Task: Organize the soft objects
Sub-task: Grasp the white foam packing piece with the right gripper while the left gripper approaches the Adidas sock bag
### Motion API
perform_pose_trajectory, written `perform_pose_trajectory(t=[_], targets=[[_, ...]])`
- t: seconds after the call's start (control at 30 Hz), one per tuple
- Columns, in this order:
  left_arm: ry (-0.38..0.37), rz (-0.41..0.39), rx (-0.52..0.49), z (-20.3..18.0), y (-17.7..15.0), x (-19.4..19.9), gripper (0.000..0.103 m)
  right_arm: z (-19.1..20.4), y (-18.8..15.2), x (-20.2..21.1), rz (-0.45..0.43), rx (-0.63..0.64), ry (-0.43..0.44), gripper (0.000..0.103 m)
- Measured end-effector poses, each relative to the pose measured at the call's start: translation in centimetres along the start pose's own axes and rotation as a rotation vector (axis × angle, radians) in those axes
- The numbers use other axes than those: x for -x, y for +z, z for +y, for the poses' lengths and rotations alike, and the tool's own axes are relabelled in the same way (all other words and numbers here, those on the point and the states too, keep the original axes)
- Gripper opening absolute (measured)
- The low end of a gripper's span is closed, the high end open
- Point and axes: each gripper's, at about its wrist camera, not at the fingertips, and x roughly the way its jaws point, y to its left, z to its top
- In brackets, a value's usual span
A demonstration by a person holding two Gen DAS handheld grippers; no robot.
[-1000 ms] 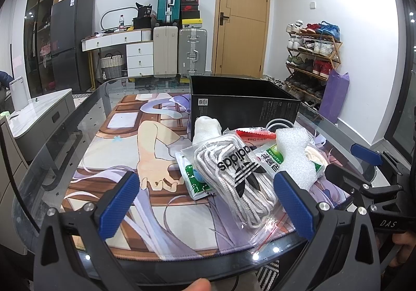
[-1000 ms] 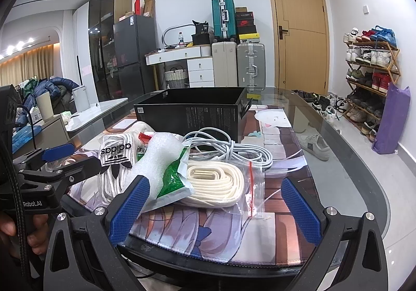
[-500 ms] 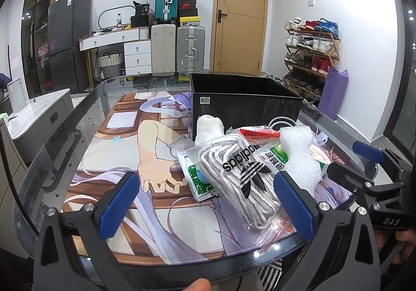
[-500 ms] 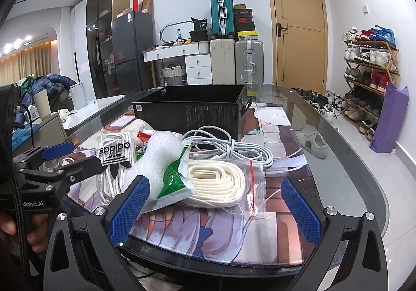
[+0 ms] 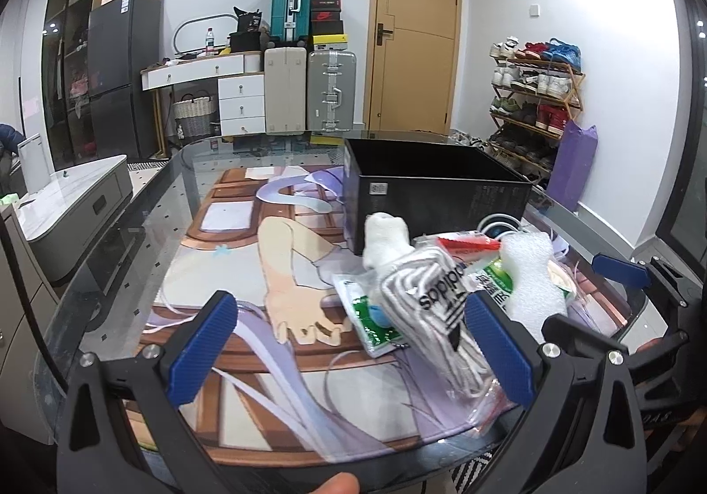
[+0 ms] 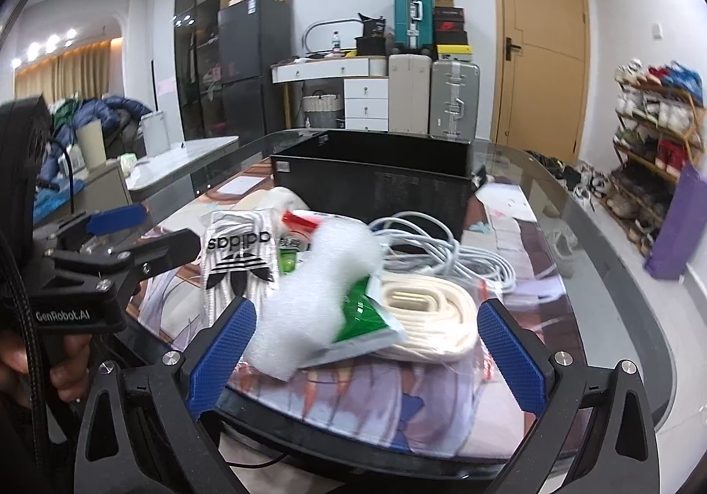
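Both grippers advance toward the pile; jaws apart, nothing held.
Right gripper point(image 6: 364, 350) nears foam piece point(image 6: 309, 299); left gripper point(image 5: 353, 350) nears lace bag point(image 5: 435, 299).

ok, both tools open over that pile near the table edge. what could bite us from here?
1. The adidas laces bag lies across the green packet; the left tool could pinch both.
2. The foam piece sits on top of the pile beside the cream strap bag; the right tool may knock it off.
3. The pile sits near the table edge, so slippery bags could slide off.
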Motion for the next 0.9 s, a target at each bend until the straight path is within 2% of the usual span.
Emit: perform_pose_trajectory(t=[0.07, 0.2, 0.37, 0.5, 0.67, 0.83, 0.9], targets=[[0.004, 0.001, 0.005, 0.3, 0.0, 0.0, 0.103, 0.8, 0.2, -0.4, 0.01, 0.024, -0.006, 0.102], [0.008, 0.003, 0.008, 0.7, -0.1, -0.1, 0.103, 2.1, 0.5, -1.4, 0.033, 0.082, -0.017, 0.091], [0.01, 0.003, 0.013, 0.9, 0.0, -0.2, 0.103, 3.0, 0.7, -1.7, 0.033, 0.13, -0.033, 0.087], [0.011, 0.007, 0.013, 1.1, -0.2, -0.3, 0.103, 3.4, 0.7, -2.4, 0.055, 0.177, -0.06, 0.071], [0.011, 0.01, 0.008, 0.9, -0.2, -0.3, 0.103, 3.4, 0.7, -2.3, 0.035, 0.199, -0.068, 0.057], [0.013, 0.02, -0.008, 0.2, -0.3, -0.6, 0.103, 3.0, 0.7, -1.8, 0.022, 0.195, -0.031, 0.044], [0.012, 0.022, -0.012, -0.1, -0.3, -0.7, 0.103, 2.6, 0.7, -1.7, 0.018, 0.179, -0.011, 0.042]])
